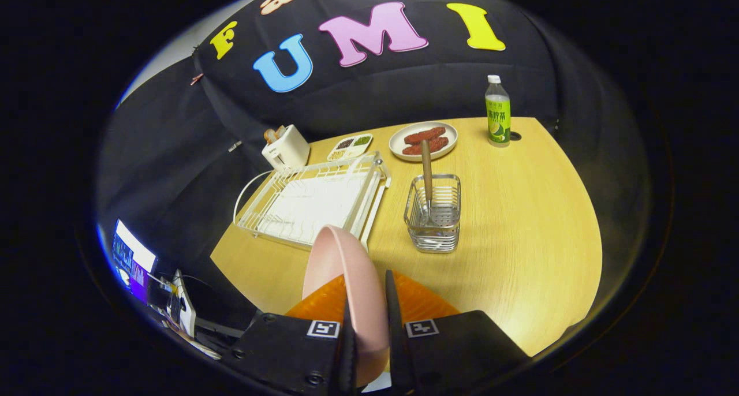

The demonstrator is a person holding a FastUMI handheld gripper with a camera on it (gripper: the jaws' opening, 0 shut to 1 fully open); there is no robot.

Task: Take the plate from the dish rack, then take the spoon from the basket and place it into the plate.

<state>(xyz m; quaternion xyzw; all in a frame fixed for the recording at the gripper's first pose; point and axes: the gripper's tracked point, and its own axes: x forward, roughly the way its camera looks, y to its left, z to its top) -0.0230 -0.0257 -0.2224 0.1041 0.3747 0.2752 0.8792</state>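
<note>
The tongs [368, 321] are clamped on the pink plate [340, 280], one finger on each face, holding it on edge above the near edge of the table [519, 257]. The plate is out of the dish rack [314, 200], so the first step looks all but done; what it still needs is a place to rest.

By my judgement the next move is to lay the plate flat on bare wood, probably in the open stretch near the front edge, and let go. That calls for turning the plate from upright to level before release, so it does not roll or tip.

Just beyond the plate, the white dish rack sits toward the left edge of the table. Beside it on the right, near the middle of the table, stands the wire basket [433, 220] with the spoon [427, 171] upright in it, wooden handle sticking out.

Farther back sit a divided tray [350, 146], a plate of red food [423, 141], a toaster [286, 148] at the back left corner, and a bottle [497, 112] by the far edge.

The spoon's bowl is hard to make out behind the basket's wires. The plate's lower rim is cut off between the fingers.
</note>
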